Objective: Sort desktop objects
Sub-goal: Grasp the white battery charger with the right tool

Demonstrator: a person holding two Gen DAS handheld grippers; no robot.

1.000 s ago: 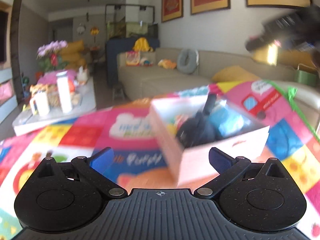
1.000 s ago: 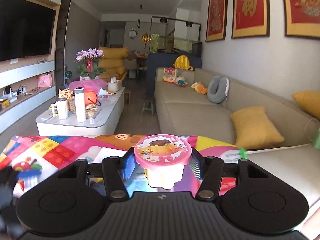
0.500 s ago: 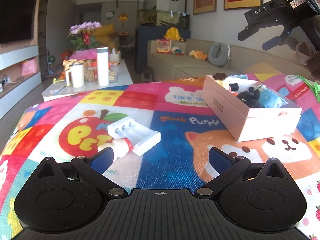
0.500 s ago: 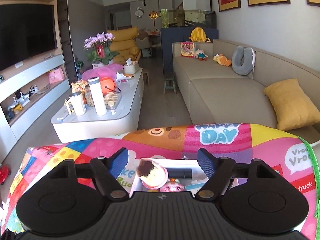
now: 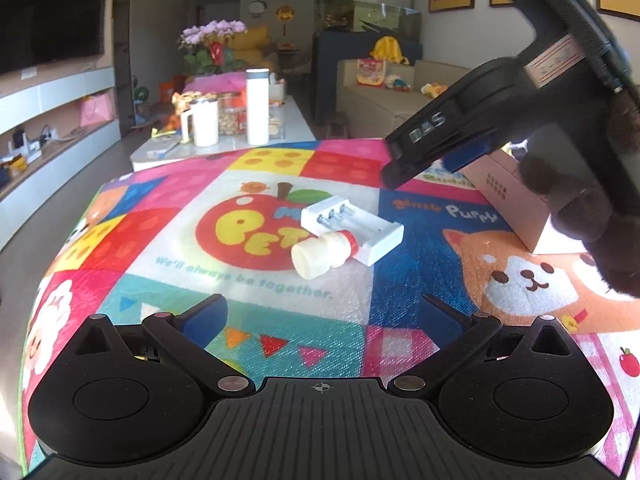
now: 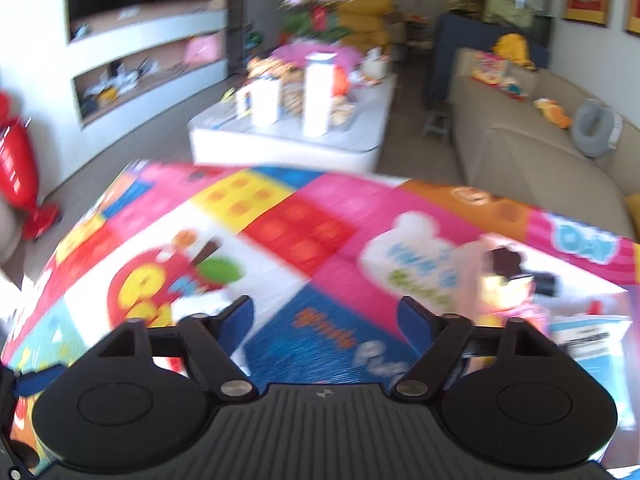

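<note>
On the colourful play mat (image 5: 256, 292) a small white bottle with a red cap (image 5: 324, 254) lies on its side. It touches a white battery charger (image 5: 352, 224). My left gripper (image 5: 322, 316) is open and empty, a short way in front of the bottle. The right gripper (image 5: 424, 164) hangs over the mat beyond the charger, next to the pink box (image 5: 516, 200). In the blurred right wrist view, my right gripper (image 6: 328, 316) has nothing between its fingers and its jaws are closing. The pink box (image 6: 520, 280), with several items inside, sits to its right.
A dark furry sleeve (image 5: 592, 216) holds the right gripper at the right edge. Beyond the mat's far edge stands a white coffee table (image 5: 288, 120) with a mug and a tall bottle. A beige sofa (image 6: 520, 160) runs along the right. A red object (image 6: 16, 168) stands on the floor at left.
The right gripper let go of the pink-lidded pudding cup into the box, then swung left and down over the mat. The left gripper moved left from the box to face the bottle and charger.
</note>
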